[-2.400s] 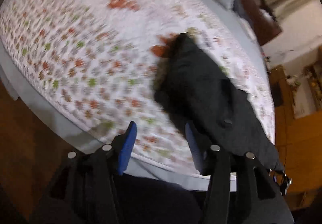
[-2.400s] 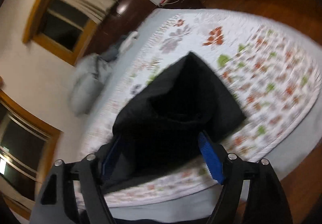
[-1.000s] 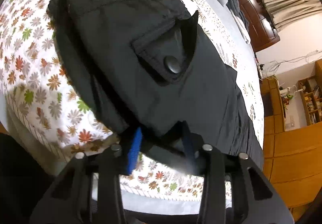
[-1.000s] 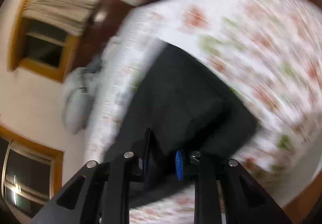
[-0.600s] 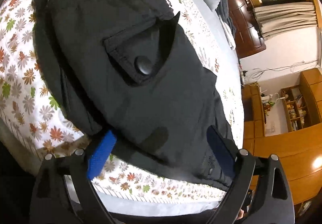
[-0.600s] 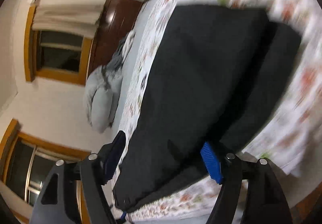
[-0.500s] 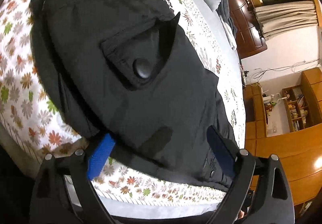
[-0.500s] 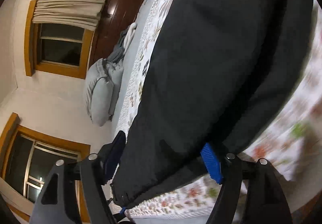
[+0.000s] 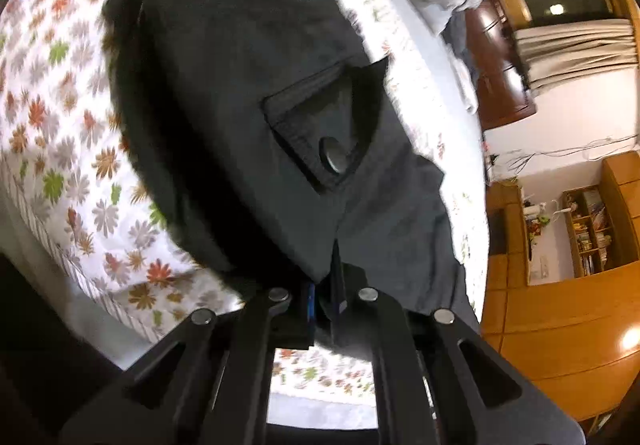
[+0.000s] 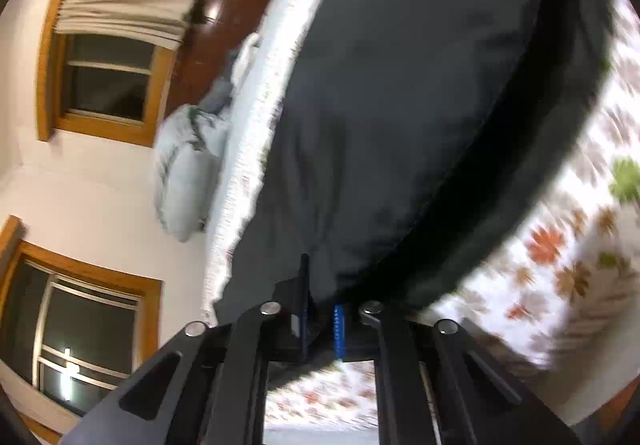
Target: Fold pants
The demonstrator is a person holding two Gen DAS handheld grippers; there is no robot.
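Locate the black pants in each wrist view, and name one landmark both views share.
Left wrist: black pants fill the centre; near edge pinched in the left gripper.
Right wrist: they fill centre and upper right, clamped in the right gripper.
Shared landmark: floral bedspread.

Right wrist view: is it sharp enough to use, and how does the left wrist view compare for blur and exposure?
Right wrist view: the floral bedspread is smeared by motion blur, while the black pants lose detail in shadow. Left wrist view: sharper, the pocket button reads clearly, though the bedspread beside the pants is overexposed. Both views bend straight lines strongly, fisheye style.
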